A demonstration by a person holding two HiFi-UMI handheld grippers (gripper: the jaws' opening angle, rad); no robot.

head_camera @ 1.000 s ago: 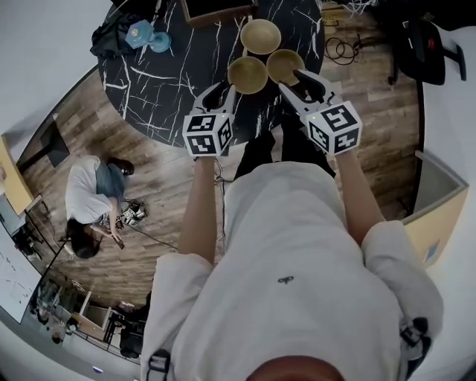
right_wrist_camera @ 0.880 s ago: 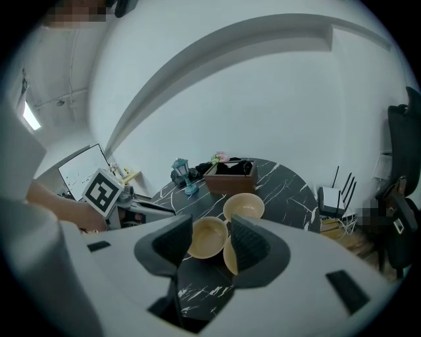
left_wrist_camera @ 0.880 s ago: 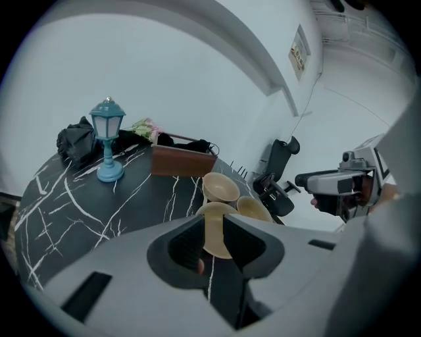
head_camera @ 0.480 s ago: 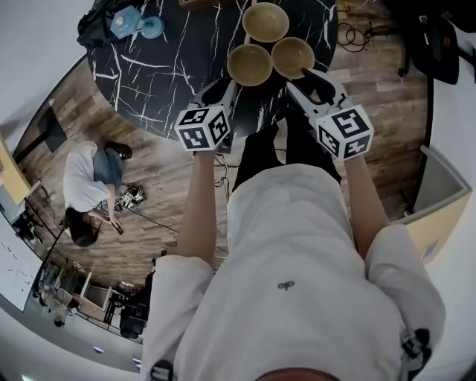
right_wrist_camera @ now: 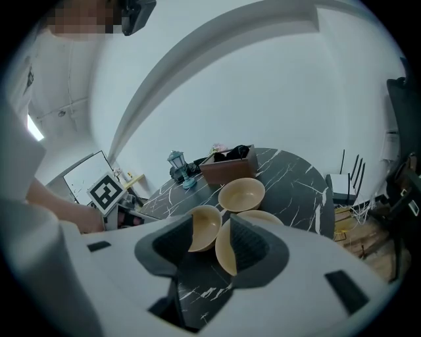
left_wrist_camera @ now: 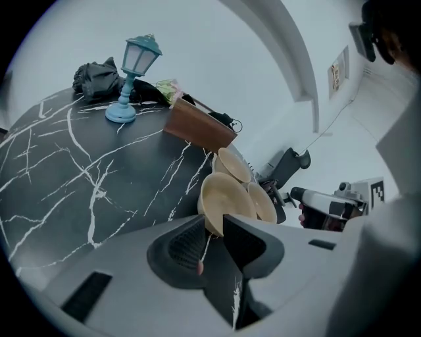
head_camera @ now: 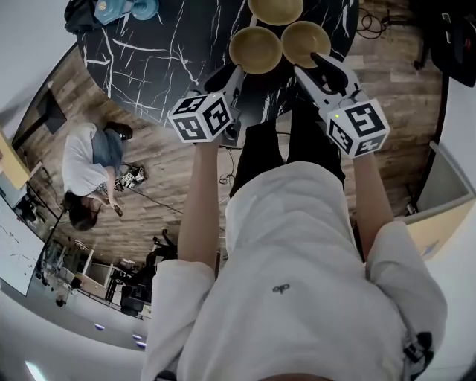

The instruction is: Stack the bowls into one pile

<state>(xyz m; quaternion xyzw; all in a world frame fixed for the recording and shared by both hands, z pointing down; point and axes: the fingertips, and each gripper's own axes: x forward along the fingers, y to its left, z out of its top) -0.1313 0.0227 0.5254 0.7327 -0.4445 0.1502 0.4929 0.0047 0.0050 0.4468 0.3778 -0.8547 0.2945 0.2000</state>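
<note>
Head view: three bowls (head_camera: 255,50) sit unstacked; left gripper (head_camera: 225,77) and right gripper (head_camera: 321,62) both gape, empty.

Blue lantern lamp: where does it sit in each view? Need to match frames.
Head view: lamp at the top edge, left of centre, partly cut off.
Left gripper view: lamp upper left, upright.
Right gripper view: lamp small, left of centre, beside the brown box.
Shared landmark: the black marbled table it stands on.
</note>
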